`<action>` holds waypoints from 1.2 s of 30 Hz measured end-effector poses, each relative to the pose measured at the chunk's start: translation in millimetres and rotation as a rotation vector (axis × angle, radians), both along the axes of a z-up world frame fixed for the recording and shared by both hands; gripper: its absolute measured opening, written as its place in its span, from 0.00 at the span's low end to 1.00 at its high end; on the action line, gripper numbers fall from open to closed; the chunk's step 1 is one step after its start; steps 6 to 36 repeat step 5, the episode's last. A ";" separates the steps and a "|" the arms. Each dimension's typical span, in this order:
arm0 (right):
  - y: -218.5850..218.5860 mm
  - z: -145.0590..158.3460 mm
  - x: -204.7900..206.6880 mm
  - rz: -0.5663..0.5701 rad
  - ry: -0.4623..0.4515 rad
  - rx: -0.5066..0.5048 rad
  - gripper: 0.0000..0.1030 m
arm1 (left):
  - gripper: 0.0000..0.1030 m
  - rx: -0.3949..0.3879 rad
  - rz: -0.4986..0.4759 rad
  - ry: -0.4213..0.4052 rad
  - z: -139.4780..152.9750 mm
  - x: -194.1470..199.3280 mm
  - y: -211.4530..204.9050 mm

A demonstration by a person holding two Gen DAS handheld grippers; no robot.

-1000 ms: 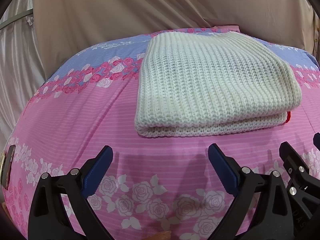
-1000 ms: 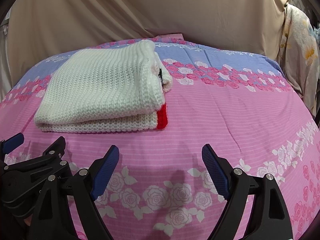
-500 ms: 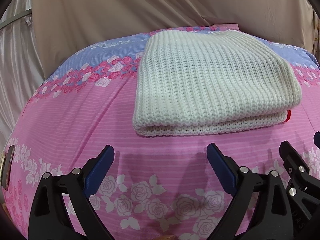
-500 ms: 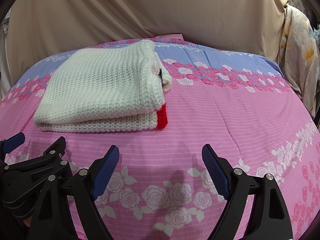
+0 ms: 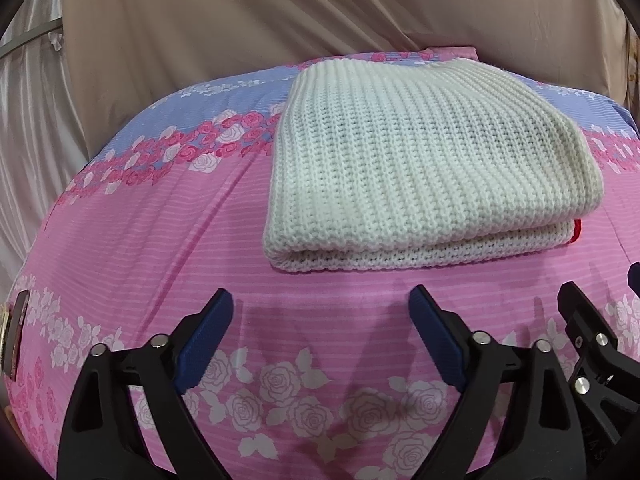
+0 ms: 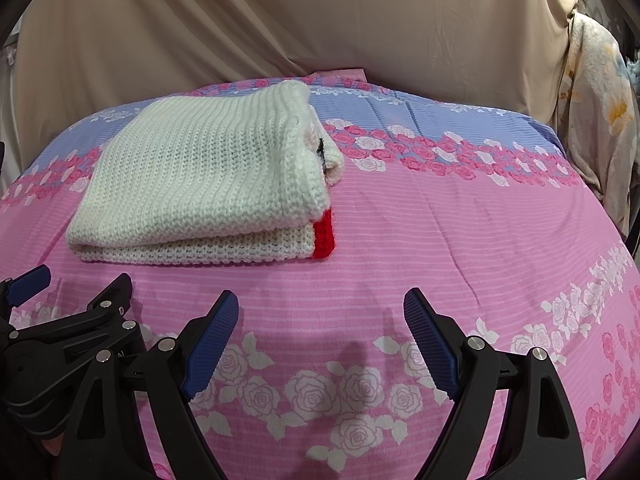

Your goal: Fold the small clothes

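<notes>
Upper centre-right of the left wrist view: a folded cream-white ribbed knit garment [image 5: 432, 168] lies on the pink rose-print bedsheet [image 5: 160, 240], ahead of the left gripper [image 5: 320, 332] and apart from it. Its long axis runs left to right across the frame, the doubled near edge facing the tongs. Left gripper: jaws spread, holding nothing. Right gripper [image 6: 320, 336]: jaws likewise spread and empty; here the garment sits in the upper left, its red-trimmed corner [image 6: 323, 238] nearest. Judged from this, the left gripper faces the bundle more squarely, while the right is offset beyond the red-trimmed end.
</notes>
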State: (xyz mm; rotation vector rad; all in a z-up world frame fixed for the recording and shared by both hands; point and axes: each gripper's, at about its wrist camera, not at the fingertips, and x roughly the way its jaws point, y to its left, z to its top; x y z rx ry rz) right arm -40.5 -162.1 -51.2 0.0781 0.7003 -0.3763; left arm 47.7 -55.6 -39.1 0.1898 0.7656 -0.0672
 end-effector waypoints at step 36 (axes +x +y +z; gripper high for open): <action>3.2 0.1 0.0 -0.007 0.002 -0.006 0.80 | 0.80 0.000 -0.005 0.000 0.1 -1.2 -0.8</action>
